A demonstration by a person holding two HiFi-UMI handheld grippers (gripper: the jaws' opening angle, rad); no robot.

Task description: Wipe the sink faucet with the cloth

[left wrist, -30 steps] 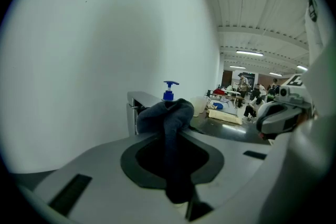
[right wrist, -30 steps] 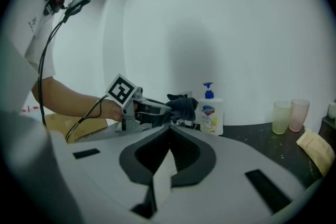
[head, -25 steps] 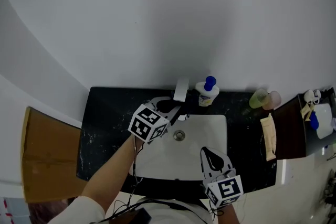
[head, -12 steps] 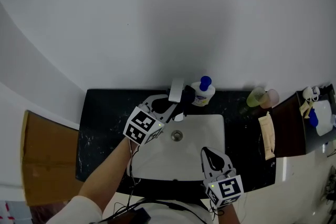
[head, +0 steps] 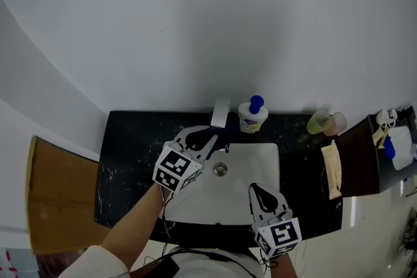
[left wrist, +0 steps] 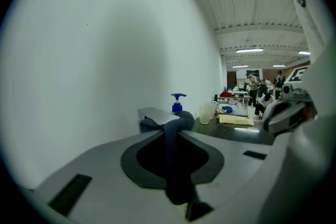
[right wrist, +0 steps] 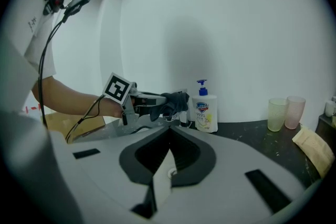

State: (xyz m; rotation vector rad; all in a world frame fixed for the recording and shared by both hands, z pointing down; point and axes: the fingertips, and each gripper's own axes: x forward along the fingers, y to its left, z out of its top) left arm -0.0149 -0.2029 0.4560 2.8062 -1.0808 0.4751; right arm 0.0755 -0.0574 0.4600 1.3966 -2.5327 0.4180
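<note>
- Left hand-held gripper [head: 210,138] is clamped on the cloth, with the jaw tips pinching it in the middle. It reaches over the back of the sink. The right hand-held gripper [head: 254,187] hangs well behind it at the near rim, jaws together on nothing.
- Under both hand-held grippers lies the dark desk [head: 130,140], which extends well out to either side of them.
- The white sink [head: 257,159] sits directly below and between the two.
- The faucet [head: 220,112] stands just ahead of the left hand-held gripper's tips, a flat metal spout.
- The soap bottle [head: 253,115] is just right of the faucet, on the left hand-held gripper's right-hand side. A careless sideways sweep could probably tip it.
- The cloth [left wrist: 176,128] is dark. A wad bulges past the tips, seemingly against the faucet's end, and the rest hangs back between the jaws.
- To wipe well, the grip should stay firm and only the wad should meet the metal, not the hard tips. Strokes would best run along the spout's top and sides, then down to its base. They need to stay short on the bottle side.
</note>
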